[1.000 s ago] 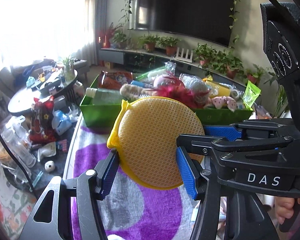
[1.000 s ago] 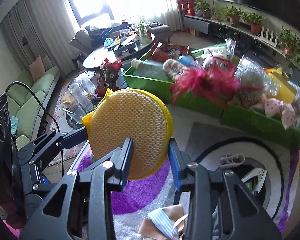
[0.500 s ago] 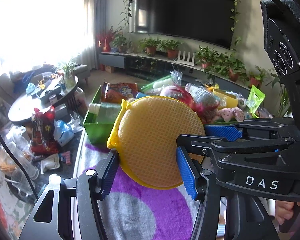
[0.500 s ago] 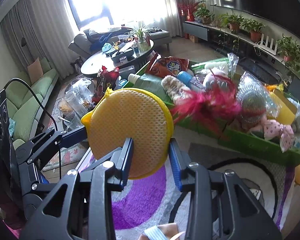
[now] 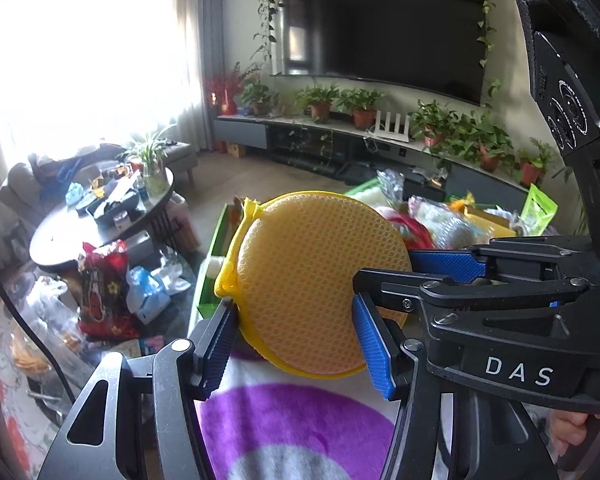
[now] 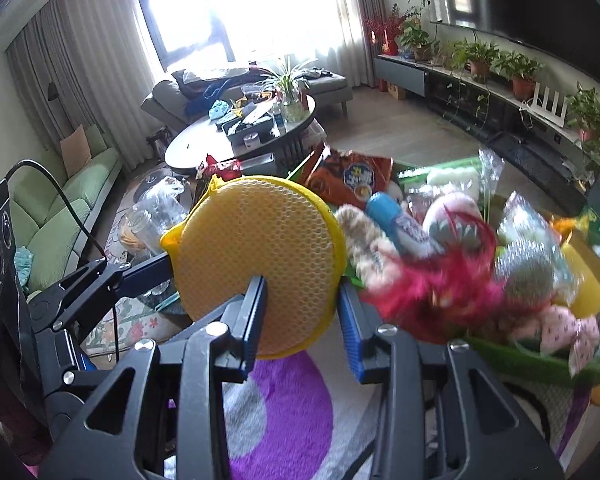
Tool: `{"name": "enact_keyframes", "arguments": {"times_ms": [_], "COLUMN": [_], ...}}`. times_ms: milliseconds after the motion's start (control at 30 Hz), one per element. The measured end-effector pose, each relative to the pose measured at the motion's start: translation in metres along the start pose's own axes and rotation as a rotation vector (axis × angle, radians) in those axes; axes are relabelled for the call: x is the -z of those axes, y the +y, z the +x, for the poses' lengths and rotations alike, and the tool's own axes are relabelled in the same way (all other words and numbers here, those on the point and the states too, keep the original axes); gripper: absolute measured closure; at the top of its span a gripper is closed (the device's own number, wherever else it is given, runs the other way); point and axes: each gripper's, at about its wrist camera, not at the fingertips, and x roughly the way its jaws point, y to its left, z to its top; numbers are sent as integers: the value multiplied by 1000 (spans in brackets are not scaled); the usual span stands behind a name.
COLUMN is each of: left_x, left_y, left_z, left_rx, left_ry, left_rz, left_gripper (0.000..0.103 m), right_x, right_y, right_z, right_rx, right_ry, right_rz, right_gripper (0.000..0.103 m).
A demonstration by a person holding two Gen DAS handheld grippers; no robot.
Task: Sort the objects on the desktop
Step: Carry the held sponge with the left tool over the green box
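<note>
A round yellow mesh sponge (image 5: 320,280) hangs in the air over the purple-patterned cloth (image 5: 292,420), held from two sides. My left gripper (image 5: 294,340) has its blue pads against the sponge's lower left and right edges. My right gripper (image 6: 302,328) clamps the sponge (image 6: 256,256) at its lower part; its black arm marked DAS (image 5: 516,372) comes in from the right in the left wrist view. Just behind the sponge stands the green tray (image 6: 496,346), heaped with several items: a red feather toy (image 6: 440,284), an orange snack bag (image 6: 352,176), a blue bottle (image 6: 384,208).
A round dark coffee table (image 6: 204,144) cluttered with small things stands beyond the tray, with bags and bottles (image 5: 104,280) on the floor beside it. A green sofa (image 6: 56,216) is at the left; a TV bench with potted plants (image 5: 360,116) lines the far wall.
Both grippers have carried the sponge forward and up toward the green tray. The tray now sits lower in both views and partly behind the sponge. The grip has not changed.
</note>
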Motion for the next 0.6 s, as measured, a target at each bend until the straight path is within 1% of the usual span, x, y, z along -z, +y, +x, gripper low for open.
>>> {"name": "enact_keyframes", "arguments": {"times_ms": [233, 600], "left_x": [-19, -33], "left_y": [7, 10], "left_z": [20, 58], "left_rx": [-31, -41], "left_ry": [-6, 16], "left_rz": [20, 45], "left_gripper": [45, 45], "right_x": [-28, -46], "right_y": [-7, -24], "right_z": [18, 47], "right_rx": [-2, 6], "right_ry": [-20, -15], "right_rz": [17, 47], "right_gripper": [66, 66]}}
